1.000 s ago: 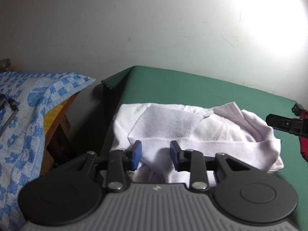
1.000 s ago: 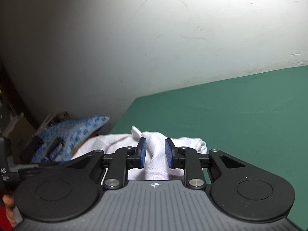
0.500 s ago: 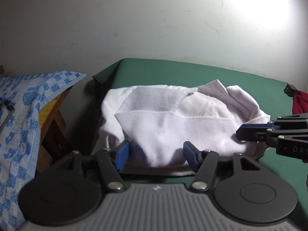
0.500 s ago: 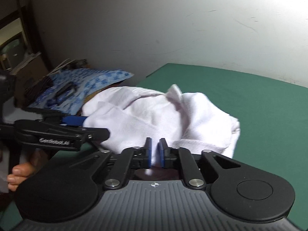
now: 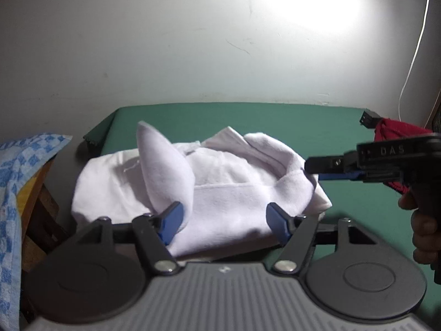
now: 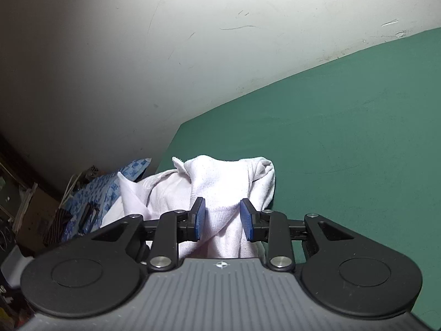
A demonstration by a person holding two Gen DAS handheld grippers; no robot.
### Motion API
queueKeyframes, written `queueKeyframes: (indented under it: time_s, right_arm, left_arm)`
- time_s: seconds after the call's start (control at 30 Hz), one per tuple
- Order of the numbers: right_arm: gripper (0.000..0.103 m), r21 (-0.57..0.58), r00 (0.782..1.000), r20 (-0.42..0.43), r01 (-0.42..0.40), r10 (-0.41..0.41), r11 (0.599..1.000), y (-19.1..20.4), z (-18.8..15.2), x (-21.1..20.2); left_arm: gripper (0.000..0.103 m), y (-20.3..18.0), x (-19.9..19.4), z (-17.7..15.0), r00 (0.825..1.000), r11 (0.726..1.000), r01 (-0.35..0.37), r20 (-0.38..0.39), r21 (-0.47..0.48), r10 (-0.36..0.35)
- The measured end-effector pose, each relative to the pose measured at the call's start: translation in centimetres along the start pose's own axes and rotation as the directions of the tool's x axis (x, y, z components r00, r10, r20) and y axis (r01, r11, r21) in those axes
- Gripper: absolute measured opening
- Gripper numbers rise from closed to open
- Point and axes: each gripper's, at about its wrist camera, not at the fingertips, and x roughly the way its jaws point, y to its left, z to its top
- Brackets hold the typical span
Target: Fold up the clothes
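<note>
A white garment lies bunched on the green table. My left gripper stands open at its near edge. Its jaws are opening wide, with the bundle's near edge between them, and neither pad presses on it. An upright flap of the garment rises beside the left pad. In the right wrist view my right gripper is at the garment's end. Its jaws are opening and a fold of white cloth sits loosely in the gap. The left wrist view shows the right gripper side-on, held by a hand.
A blue-checked towel drapes over wooden furniture left of the table. A red cloth and a small black object lie at the table's far right. A pale wall stands behind. Clutter sits beyond the table's left end.
My left jaws have spread wider and a flap of the garment now stands upright by the left pad. My right jaws, pinched shut on cloth half a second ago, have parted.
</note>
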Motion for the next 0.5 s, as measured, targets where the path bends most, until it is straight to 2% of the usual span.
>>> queueKeyframes:
  time_s: [0.03, 0.1, 0.17, 0.2, 0.27, 0.3, 0.33, 0.4, 0.47, 0.5]
  right_arm:
    - [0.019, -0.003, 1.0, 0.0, 0.009, -0.009, 1.0, 0.2, 0.0, 0.2]
    - [0.019, -0.07, 0.998, 0.016, 0.061, -0.06, 0.996, 0.8, 0.0, -0.2]
    - [0.024, -0.155, 0.994, 0.069, 0.1, -0.09, 0.983, 1.9, -0.2, -1.2]
    - [0.035, -0.193, 0.99, 0.103, 0.113, -0.095, 0.975, 2.5, -0.3, -1.7]
    - [0.035, -0.256, 0.99, 0.13, 0.083, -0.051, 0.963, 3.9, -0.7, -2.2]
    - [0.031, -0.285, 0.993, 0.119, 0.059, -0.026, 0.957, 4.6, -0.8, -2.1]
    - [0.027, -0.307, 0.993, 0.111, 0.06, -0.026, 0.95, 5.1, -1.0, -1.8]
    - [0.023, -0.339, 0.993, 0.105, 0.083, -0.05, 0.937, 5.8, -1.5, -1.1]
    - [0.023, -0.304, 0.993, 0.099, 0.091, -0.063, 0.948, 5.5, -1.6, -0.8]
    - [0.023, -0.287, 0.993, 0.095, 0.095, -0.07, 0.953, 5.3, -1.7, -0.7]
  left_arm:
    - [0.07, 0.0, 0.5, -0.3, 1.0, 1.0, -0.01, -0.019, -0.001, 0.01]
    - [0.069, 0.7, 0.4, -1.0, 0.999, 0.999, -0.043, -0.03, -0.011, 0.042]
    - [0.069, 1.8, -1.1, -1.2, 0.997, 0.996, -0.081, -0.004, -0.045, 0.081]
    - [0.069, 2.5, -2.0, -1.2, 0.994, 0.993, -0.103, 0.019, -0.065, 0.104]
    - [0.069, 3.5, -3.9, -0.9, 0.989, 0.986, -0.122, 0.069, -0.112, 0.131]
    - [0.069, 4.0, -4.8, -0.7, 0.985, 0.982, -0.13, 0.094, -0.137, 0.144]
    - [0.069, 4.1, -5.5, -0.5, 0.986, 0.984, -0.101, 0.118, -0.147, 0.119]
    - [0.07, 2.9, -6.2, 0.1, 0.987, 0.995, -0.009, 0.157, -0.102, 0.025]
    - [0.074, 1.2, -5.2, 0.5, 0.99, 0.997, 0.071, 0.126, -0.032, -0.067]
    - [0.073, 0.6, -4.2, 0.5, 0.99, 0.994, 0.105, 0.099, -0.023, -0.102]
